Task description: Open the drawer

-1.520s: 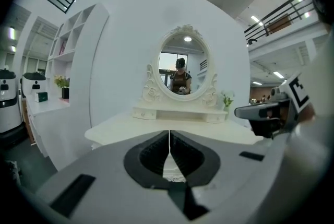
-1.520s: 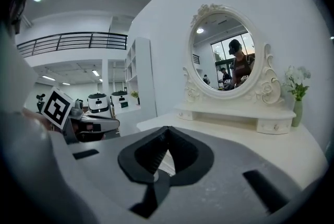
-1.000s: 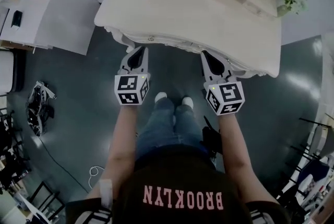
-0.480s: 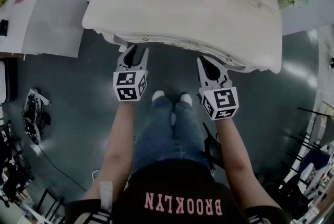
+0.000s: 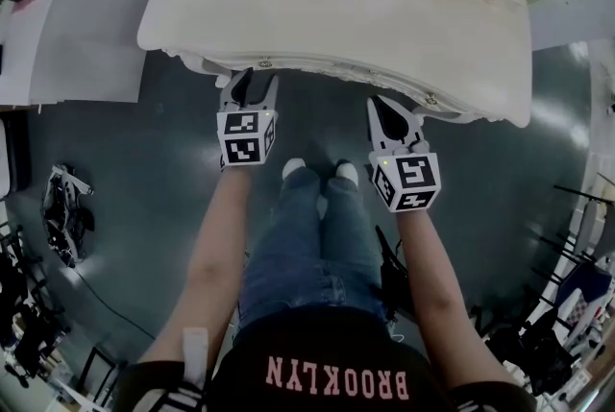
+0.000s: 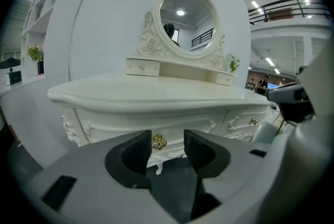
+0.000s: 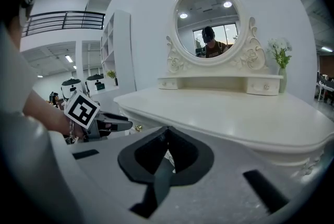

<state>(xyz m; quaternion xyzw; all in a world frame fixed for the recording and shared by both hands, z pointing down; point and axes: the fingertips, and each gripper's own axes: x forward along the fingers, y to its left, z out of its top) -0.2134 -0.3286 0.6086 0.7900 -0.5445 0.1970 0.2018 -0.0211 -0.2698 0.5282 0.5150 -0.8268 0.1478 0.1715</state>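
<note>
Since a second ago the left gripper [image 5: 252,82] jaws have gone from shut to spread, and they are opening now, with nothing pinched. The gold knob [image 6: 158,141] shows between the pads, close by the left one and clear of both. The drawer [image 6: 172,125] sits under the top of the white dressing table [image 5: 336,7], front flush, not yet pulled out. The right gripper [image 5: 389,110] hangs before the same front edge, jaws together on nothing.
</note>
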